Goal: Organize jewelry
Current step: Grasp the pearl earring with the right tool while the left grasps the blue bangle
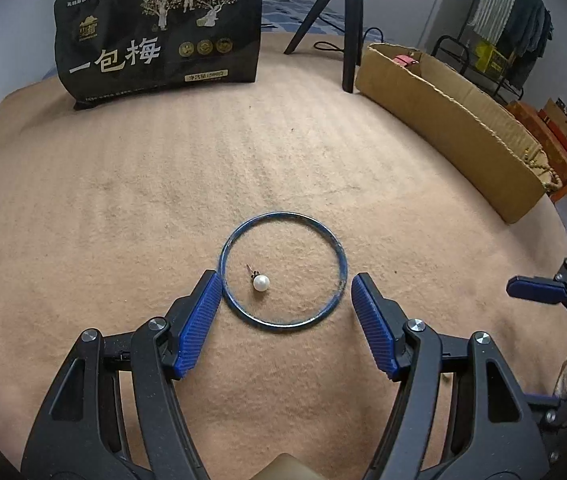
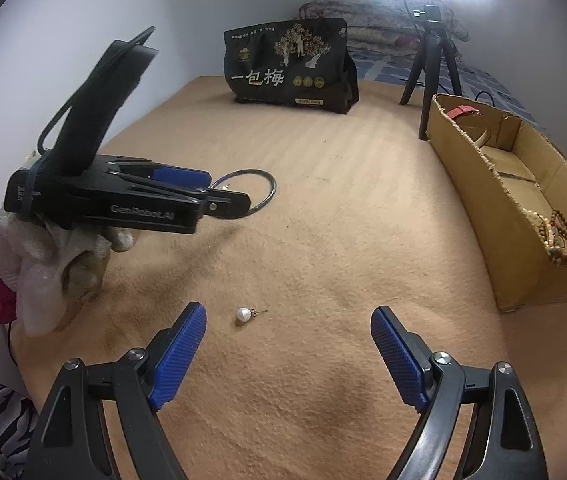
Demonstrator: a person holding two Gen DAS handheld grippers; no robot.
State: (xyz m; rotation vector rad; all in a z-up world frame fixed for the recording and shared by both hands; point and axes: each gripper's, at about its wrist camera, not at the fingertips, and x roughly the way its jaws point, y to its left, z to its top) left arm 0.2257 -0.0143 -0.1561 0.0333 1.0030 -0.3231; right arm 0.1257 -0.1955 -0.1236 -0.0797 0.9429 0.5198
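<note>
A thin blue bangle lies flat on the tan blanket, and a pearl stud earring rests inside its ring. My left gripper is open and low over the blanket. Its blue pads flank the bangle on both sides without pressing it. In the right wrist view, the left gripper covers part of the bangle. A second pearl earring lies between the fingers of my open right gripper, closer to the left pad. Nothing is held.
A long open cardboard box on the right holds bead strings and a red strap. A black snack bag and a tripod stand at the back. A gloved hand holds the left gripper.
</note>
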